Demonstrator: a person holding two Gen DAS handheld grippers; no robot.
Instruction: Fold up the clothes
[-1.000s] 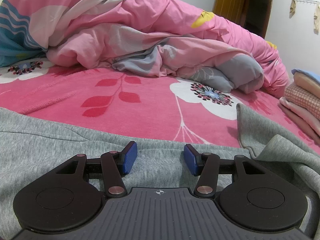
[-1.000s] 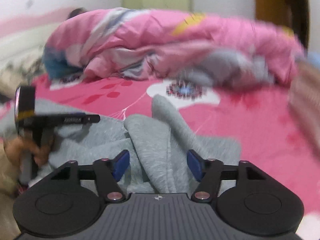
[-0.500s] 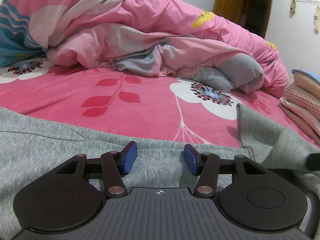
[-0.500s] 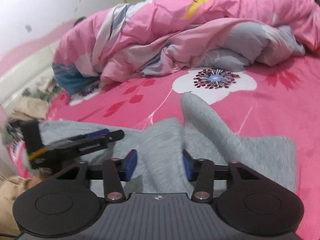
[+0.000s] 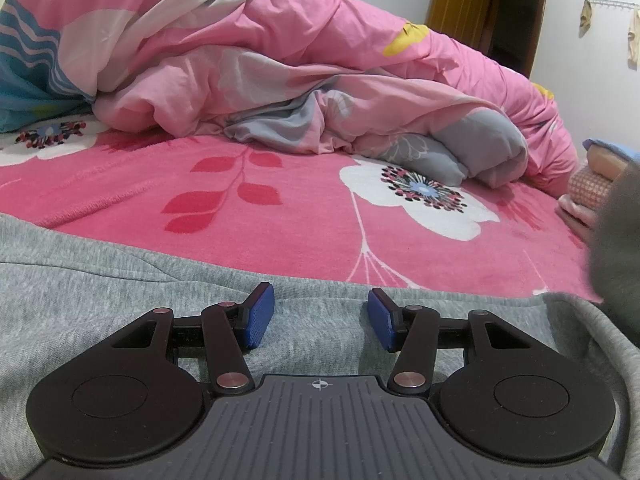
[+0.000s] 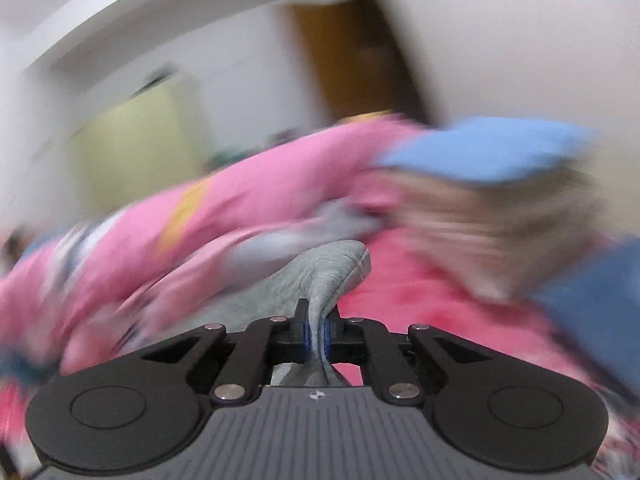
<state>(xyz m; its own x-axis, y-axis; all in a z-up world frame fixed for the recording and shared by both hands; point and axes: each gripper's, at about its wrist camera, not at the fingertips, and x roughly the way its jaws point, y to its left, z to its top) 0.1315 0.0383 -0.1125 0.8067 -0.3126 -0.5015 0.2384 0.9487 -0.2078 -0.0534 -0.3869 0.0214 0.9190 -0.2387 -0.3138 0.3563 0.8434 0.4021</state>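
Observation:
A grey knit garment [image 5: 100, 300] lies flat along the near edge of the pink bed. My left gripper [image 5: 320, 320] rests over it, its blue pads apart, with only flat fabric under them. At the right edge of the left wrist view a dark, blurred flap of the grey garment [image 5: 616, 240] hangs lifted off the bed. In the right wrist view my right gripper [image 6: 316, 332] is closing its jaws, and the pads pinch a raised fold of the grey garment [image 6: 320, 272]. That view is tilted and heavily blurred.
A bunched pink and grey duvet [image 5: 280, 80] fills the far side of the flowered pink bedsheet [image 5: 280, 208]. A stack of folded clothes [image 5: 588, 188] with a blue piece on top [image 6: 500, 148] sits at the right. A brown door [image 5: 516, 12] stands behind.
The right gripper's jaws closed on a fold of the grey garment, and it swung up and to the right while rolling. The garment's right flap rose off the bed. The left gripper stayed still.

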